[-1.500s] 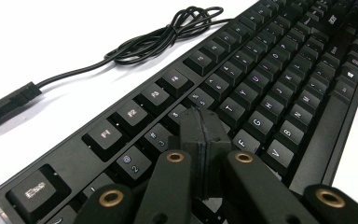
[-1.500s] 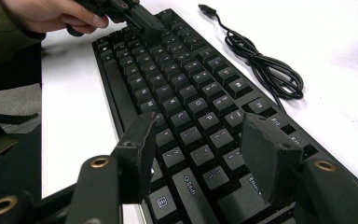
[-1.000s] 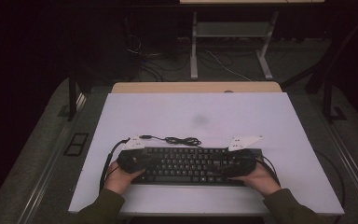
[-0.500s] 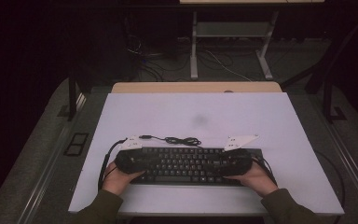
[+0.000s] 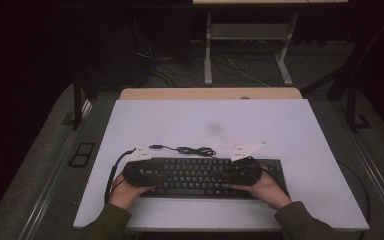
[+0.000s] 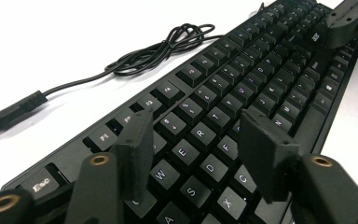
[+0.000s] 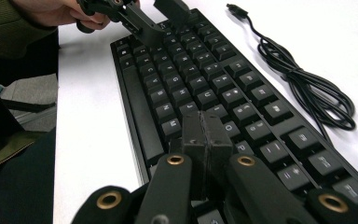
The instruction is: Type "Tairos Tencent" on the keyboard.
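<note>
My left gripper [image 6: 196, 154] hovers over the black keyboard [image 5: 200, 175] on the white tabletop [image 5: 280, 125], jaws just opening, gripping nothing; my right gripper [image 7: 206, 128] has just closed its jaws together, empty.

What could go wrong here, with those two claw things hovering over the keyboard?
The right hand-held gripper has just closed, pads together with nothing between, low over the keyboard; it could press a neighbouring key. The left hand-held gripper has just been opening with empty jaws over the letter keys, so a pad might catch a keycap edge. The loose cable coiled behind the keyboard could snag if the keyboard shifts.
</note>
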The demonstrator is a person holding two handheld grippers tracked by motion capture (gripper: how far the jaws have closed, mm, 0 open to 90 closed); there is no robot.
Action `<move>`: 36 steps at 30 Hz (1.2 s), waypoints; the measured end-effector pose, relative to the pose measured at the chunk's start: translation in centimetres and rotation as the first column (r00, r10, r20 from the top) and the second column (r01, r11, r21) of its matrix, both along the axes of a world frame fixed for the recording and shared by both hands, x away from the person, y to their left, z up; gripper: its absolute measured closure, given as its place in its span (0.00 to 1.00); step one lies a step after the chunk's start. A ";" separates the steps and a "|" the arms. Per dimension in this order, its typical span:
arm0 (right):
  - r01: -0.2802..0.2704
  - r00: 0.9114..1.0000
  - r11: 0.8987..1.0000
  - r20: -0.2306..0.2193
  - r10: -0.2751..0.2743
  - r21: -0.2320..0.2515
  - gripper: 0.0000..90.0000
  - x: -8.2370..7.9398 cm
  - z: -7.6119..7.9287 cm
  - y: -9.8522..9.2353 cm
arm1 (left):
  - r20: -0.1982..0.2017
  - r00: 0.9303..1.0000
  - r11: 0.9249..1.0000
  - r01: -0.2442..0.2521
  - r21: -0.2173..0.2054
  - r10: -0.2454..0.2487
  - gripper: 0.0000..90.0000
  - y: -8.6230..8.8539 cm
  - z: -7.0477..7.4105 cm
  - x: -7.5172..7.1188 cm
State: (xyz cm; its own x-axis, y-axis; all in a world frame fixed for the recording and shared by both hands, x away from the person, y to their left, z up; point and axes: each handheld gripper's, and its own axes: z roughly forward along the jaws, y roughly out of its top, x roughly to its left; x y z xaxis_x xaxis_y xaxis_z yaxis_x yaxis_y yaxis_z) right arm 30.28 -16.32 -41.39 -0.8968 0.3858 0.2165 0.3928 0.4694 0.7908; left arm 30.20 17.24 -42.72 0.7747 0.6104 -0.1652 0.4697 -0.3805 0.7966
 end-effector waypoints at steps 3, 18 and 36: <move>-0.013 1.000 1.000 0.001 0.013 0.000 0.99 0.1 0.1 0.6 | 0.004 1.000 1.000 -0.008 -0.004 0.008 0.46 0.0 0.0 0.0; -0.039 0.999 0.999 0.002 0.039 0.000 0.99 0.4 0.1 2.5 | 0.010 1.000 1.000 -0.011 -0.002 0.011 0.41 0.0 0.0 0.0; -0.070 0.998 0.997 -0.004 0.070 -0.024 0.99 0.3 -0.5 4.6 | 0.015 1.000 1.000 -0.013 -0.002 0.013 0.41 0.1 0.0 0.0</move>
State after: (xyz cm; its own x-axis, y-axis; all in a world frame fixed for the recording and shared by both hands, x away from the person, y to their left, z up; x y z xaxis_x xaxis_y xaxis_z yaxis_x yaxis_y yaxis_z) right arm 30.60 -11.71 -41.87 -0.9209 0.3275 0.2113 0.3614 0.5142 0.7778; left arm 30.22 17.31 -42.73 0.7692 0.6199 -0.1551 0.4626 -0.3728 0.8044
